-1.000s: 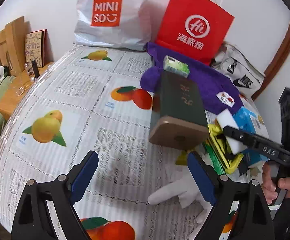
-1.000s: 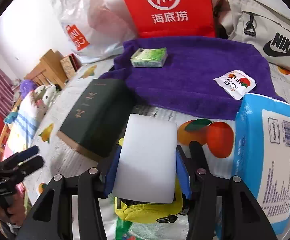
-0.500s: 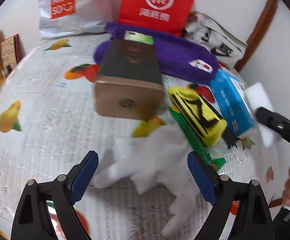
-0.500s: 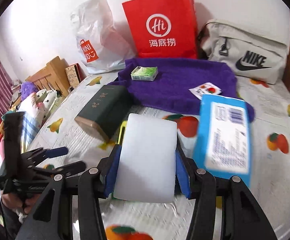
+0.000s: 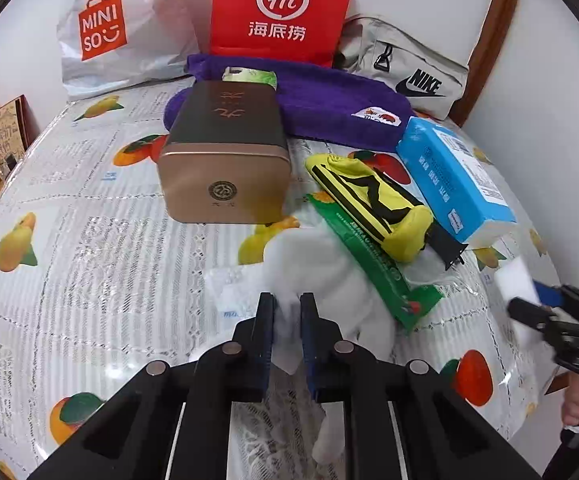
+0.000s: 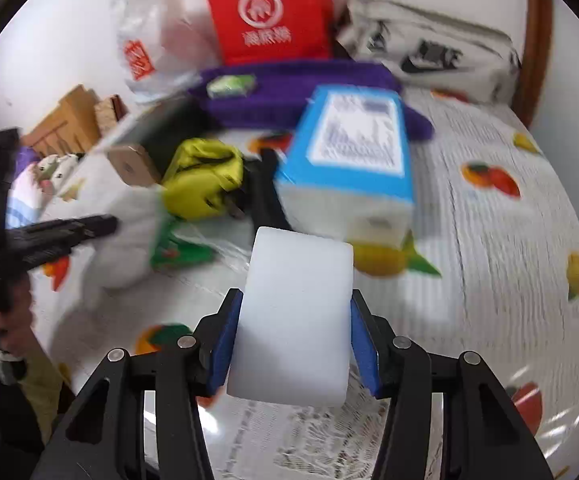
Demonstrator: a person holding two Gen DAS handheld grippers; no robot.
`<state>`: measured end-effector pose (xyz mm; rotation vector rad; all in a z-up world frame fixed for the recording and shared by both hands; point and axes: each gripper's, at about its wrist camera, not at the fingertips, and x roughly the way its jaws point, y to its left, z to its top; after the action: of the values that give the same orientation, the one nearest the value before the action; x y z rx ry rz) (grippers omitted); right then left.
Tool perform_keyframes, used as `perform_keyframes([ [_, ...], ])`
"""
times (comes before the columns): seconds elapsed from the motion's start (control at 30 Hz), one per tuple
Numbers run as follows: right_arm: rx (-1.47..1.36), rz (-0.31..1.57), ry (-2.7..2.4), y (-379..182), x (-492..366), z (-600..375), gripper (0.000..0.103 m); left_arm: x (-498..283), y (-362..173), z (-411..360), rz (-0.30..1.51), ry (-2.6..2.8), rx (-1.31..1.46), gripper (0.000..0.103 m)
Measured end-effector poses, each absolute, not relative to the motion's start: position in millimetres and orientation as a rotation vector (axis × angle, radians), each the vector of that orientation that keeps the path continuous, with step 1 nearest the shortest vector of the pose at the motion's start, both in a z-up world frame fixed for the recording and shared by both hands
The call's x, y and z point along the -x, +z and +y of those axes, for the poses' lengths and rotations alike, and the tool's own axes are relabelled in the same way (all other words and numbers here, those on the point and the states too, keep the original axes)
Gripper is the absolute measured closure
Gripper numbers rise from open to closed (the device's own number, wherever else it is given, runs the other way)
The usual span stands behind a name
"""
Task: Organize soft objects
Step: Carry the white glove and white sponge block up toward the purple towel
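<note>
I'm seeing the left gripper with jaws pinching a fold of the white glove; the glove is lying on the fruit-print tabletop cover, in front of the gold tin, with a green packet overlapping its far edge. Right gripper is clamping the white sponge block between its blue pads, jaws part-spread around it; the right wrist view is blurring. I'm reading the sponge as hanging above the tabletop, in front of the blue tissue pack. Yellow pouch is lying between the tin and the tissue pack. Purple towel is sitting at the back, with a red paper bag, a Miniso bag and a Nike bag behind it.
</note>
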<state>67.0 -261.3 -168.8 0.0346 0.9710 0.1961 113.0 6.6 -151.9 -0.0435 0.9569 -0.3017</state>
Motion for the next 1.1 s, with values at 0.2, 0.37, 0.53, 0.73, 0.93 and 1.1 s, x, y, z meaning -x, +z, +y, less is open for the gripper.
perform_keyframes([
  [0.2, -0.013, 1.0, 0.168, -185, -67, -265, 0.047, -103, -139, 25, 0.932, -0.312, 0.096, 0.092],
  [0.37, -0.023, 0.988, 0.152, -191, -71, -264, 0.033, -111, -147, 26, 0.967, -0.282, 0.1, 0.086],
  [0.53, 0.05, 0.961, 0.116, -191, -74, -256, 0.053, -116, -153, 21, 0.95, -0.301, 0.131, 0.093],
  [0.73, 0.035, 0.944, 0.127, -175, -70, -262, 0.054, -104, -122, 21, 0.862, -0.345, 0.145, 0.093],
  [0.93, 0.039, 0.917, 0.141, -158, -68, -259, 0.054, -99, -95, 26, 0.809, -0.35, 0.163, 0.093],
  [1.1, 0.031, 0.889, 0.14, -142, -66, -262, 0.054, -96, -81, 32, 0.78, -0.354, 0.193, 0.093],
])
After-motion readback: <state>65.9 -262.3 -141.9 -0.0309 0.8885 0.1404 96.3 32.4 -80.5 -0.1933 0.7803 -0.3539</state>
